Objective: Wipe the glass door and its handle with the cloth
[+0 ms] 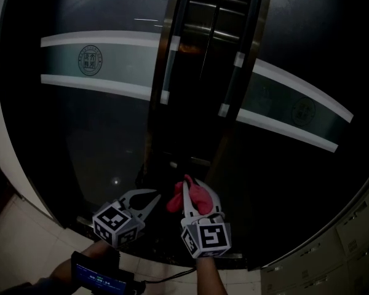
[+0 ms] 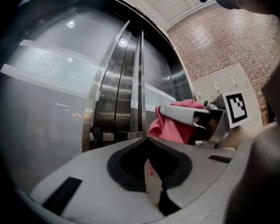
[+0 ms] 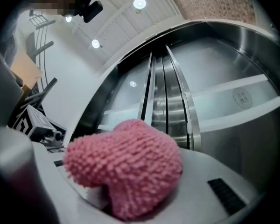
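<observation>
The dark glass door [image 1: 98, 134] has a pale band with a round emblem [image 1: 90, 61] across it. Two vertical metal handles [image 1: 166, 66] [image 1: 232, 82] flank its centre seam. My right gripper [image 1: 187, 189] is low in front of the seam, shut on a pink fluffy cloth [image 1: 198, 196]. In the right gripper view the cloth [image 3: 126, 167] bulges over the jaws and hides the fingertips of the right gripper [image 3: 130, 181]. My left gripper [image 1: 155, 198] is just left of it, shut and holding nothing. Its own view shows the left gripper [image 2: 145, 142] with jaws together and the cloth [image 2: 170, 129] beyond them.
Pale floor tiles [image 1: 24, 244] lie at lower left, below the door's bottom rail. Grey lockers [image 1: 350, 251] stand at lower right, beside a brick wall [image 2: 224, 41]. A small screen device [image 1: 99, 276] sits on the person's left forearm.
</observation>
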The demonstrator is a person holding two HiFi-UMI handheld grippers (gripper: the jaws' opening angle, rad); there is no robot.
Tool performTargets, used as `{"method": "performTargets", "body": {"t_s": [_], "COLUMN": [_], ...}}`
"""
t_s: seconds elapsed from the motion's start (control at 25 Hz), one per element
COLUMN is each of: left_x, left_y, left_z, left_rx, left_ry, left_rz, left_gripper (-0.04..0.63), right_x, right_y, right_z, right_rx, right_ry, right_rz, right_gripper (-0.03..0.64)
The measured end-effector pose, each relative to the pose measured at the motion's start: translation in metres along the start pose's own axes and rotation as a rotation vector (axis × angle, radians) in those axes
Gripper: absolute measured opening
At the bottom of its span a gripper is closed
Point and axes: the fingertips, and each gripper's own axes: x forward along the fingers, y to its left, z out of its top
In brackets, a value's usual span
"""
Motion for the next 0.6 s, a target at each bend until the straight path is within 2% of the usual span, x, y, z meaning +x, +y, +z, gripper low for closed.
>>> {"method": "performTargets", "body": {"t_s": [0.2,0.36,0.6], "left_x": [0.023,0.038,0.062], "left_y": [0.004,0.003,0.012], "left_z": [0.049,0.062,0.048], "left_rx": [0.063,0.043,0.048], "left_ry": [-0.057,-0.077,-0.064], "left_rz": [-0.092,-0.122,-0.071], "left_gripper": [0.016,0.015,0.017], "right_x": [0.034,0.055,0.100], "right_y": [-0.031,-0.056,-0.119], "right_z": [0.053,0.073,0.120], "right_rx": [-0.045,-0.071,-0.127], "right_ry": [-0.032,-0.028,-0.067], "right_rz": [-0.033,-0.043,-0.039], "right_gripper": [0.052,0.052,0.052]}}
